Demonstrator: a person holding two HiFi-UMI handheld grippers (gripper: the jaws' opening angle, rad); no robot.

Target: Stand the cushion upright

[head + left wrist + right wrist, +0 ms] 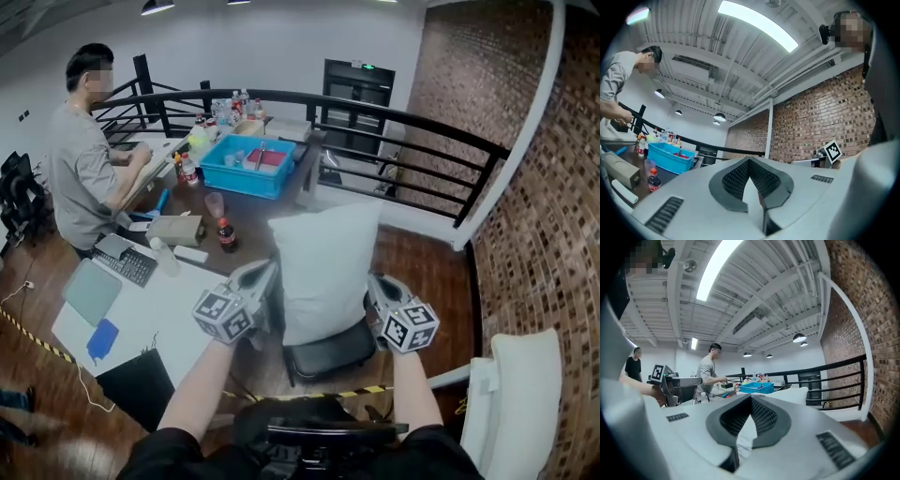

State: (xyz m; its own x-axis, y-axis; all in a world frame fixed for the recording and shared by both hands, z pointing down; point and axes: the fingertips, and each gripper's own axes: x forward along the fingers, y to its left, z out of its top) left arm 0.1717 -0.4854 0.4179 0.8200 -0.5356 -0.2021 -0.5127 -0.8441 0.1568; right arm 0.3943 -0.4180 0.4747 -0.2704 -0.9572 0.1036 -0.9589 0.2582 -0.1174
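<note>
While a person (82, 169) works at the desk (150, 314) off to the chair's left, a white cushion (323, 267) stands tall over the black chair (330, 358), pinned between two hand-held grippers. The left gripper (270, 281) has the cushion's left edge and the right gripper (375, 286) its right edge, both partway up above the seat. Each gripper's own view shows its jaws drawn together with a fold of white cover nipped between the ribbed pads, so both are clamped on the cushion, not empty. The cushion is nearly vertical, leaning slightly toward the chair's left, with its bottom edge down at the seat. Whether it rests there or hangs a touch clear cannot be told from the head view. Beyond the chair, a blue crate (246, 173) sits at the far end of the desk, with a black railing (412, 127) behind it.

Judged from this, the raising step looks all but done: the cushion is up on end and only needs settling. The next move calls for seating the bottom edge squarely on the chair, then easing both jaws apart together. A soft cushion on a narrow edge is likely to slump or tip once the side grips go, so a check for balance before release seems wise.
</note>
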